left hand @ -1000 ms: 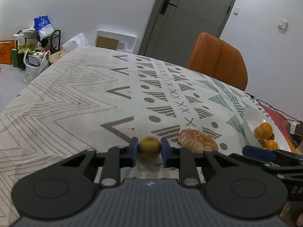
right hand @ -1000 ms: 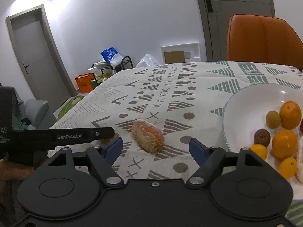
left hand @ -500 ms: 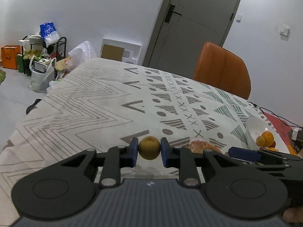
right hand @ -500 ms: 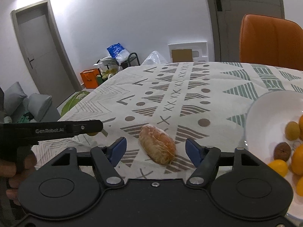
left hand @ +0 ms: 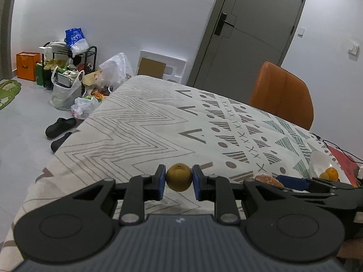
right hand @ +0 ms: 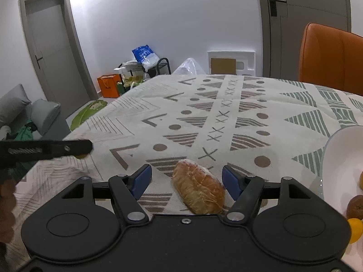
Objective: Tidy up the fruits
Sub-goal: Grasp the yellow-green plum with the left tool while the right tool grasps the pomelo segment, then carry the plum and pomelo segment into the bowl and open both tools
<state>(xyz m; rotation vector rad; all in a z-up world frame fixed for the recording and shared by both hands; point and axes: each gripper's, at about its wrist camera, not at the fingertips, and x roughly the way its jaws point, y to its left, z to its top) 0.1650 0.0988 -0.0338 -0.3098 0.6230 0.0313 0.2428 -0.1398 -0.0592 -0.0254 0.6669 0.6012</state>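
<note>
My left gripper [left hand: 178, 180] is shut on a small yellow-brown round fruit [left hand: 179, 177] and holds it above the patterned tablecloth. My right gripper [right hand: 187, 181] is open, its jaws on either side of a peeled citrus segment [right hand: 199, 190] that lies on the cloth. The segment also shows in the left wrist view [left hand: 266, 179], partly behind the right gripper. A white plate [right hand: 338, 158] at the right holds several small orange and brown fruits [right hand: 356, 207]; it shows far right in the left wrist view [left hand: 317, 161].
An orange chair [left hand: 281, 95] stands at the table's far side. The table's left edge [left hand: 74, 131] drops to the floor, where bags and shoes lie. A red item and a cable [left hand: 342, 156] lie beyond the plate.
My left gripper has risen and drawn back with the fruit in it, so more floor shows. My right gripper has moved forward and left so its jaws now flank the peeled segment.
</note>
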